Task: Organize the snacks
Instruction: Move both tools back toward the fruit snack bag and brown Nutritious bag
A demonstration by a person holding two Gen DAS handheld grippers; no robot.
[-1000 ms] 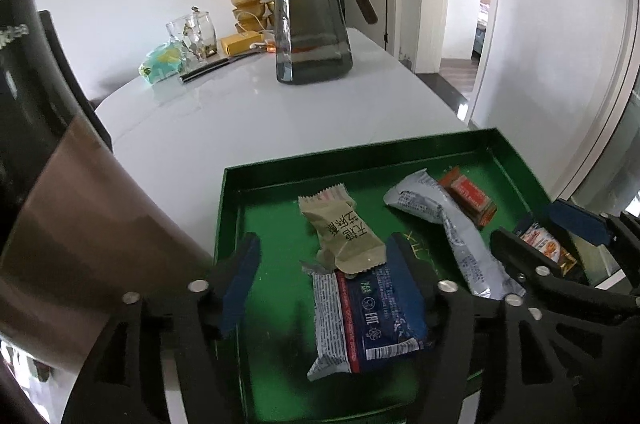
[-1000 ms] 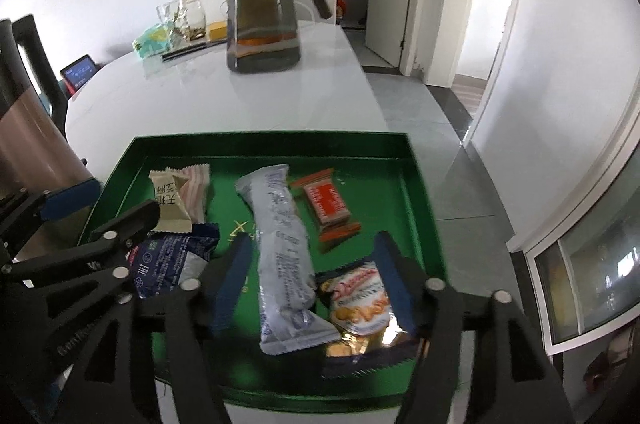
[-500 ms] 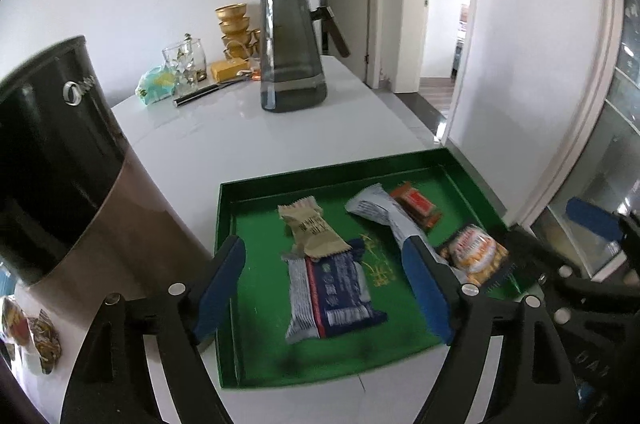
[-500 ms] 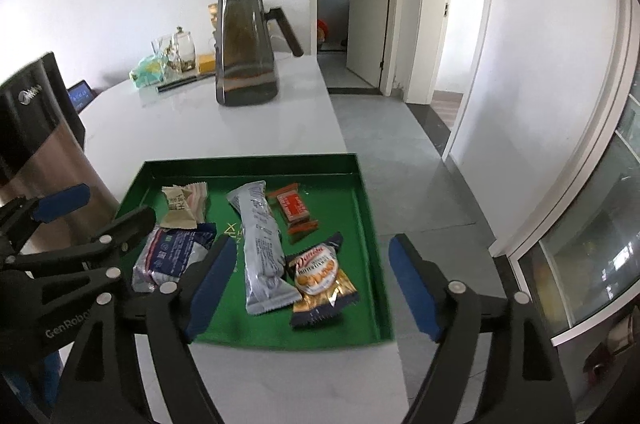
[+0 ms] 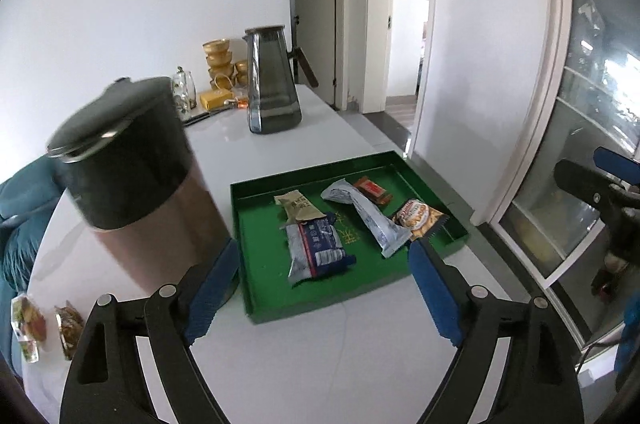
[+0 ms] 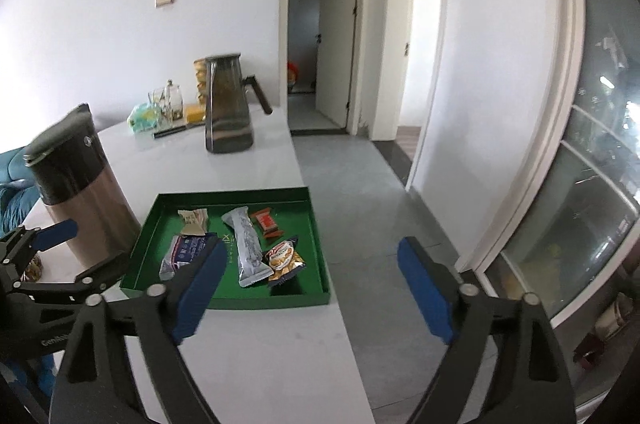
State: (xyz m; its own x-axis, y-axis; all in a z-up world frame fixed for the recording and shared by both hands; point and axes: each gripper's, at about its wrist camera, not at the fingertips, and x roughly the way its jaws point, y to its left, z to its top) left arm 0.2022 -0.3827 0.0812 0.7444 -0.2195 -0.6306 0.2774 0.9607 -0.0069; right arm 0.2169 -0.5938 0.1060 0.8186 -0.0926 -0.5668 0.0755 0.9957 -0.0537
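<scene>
I am holding both hand-held grippers above the white desk's near edge. The left hand-held gripper, whose jaws have just been opening, and the right hand-held gripper are gaping empty. Five wrapped snacks are lying flat in the shallow green tray at the desk's right edge, beside the brown-and-black cylindrical canister, likely gathered there for tidiness.

**Where your snacks sit on the table**

In your left wrist view, the tray lies mid-frame on the table. In it, the biscuit packet lies lower left, the wafer just above it, the long bar to their right, the small candy upper right, the cookie pack far right. The kettle stands left of the tray, the pitcher above it.
</scene>
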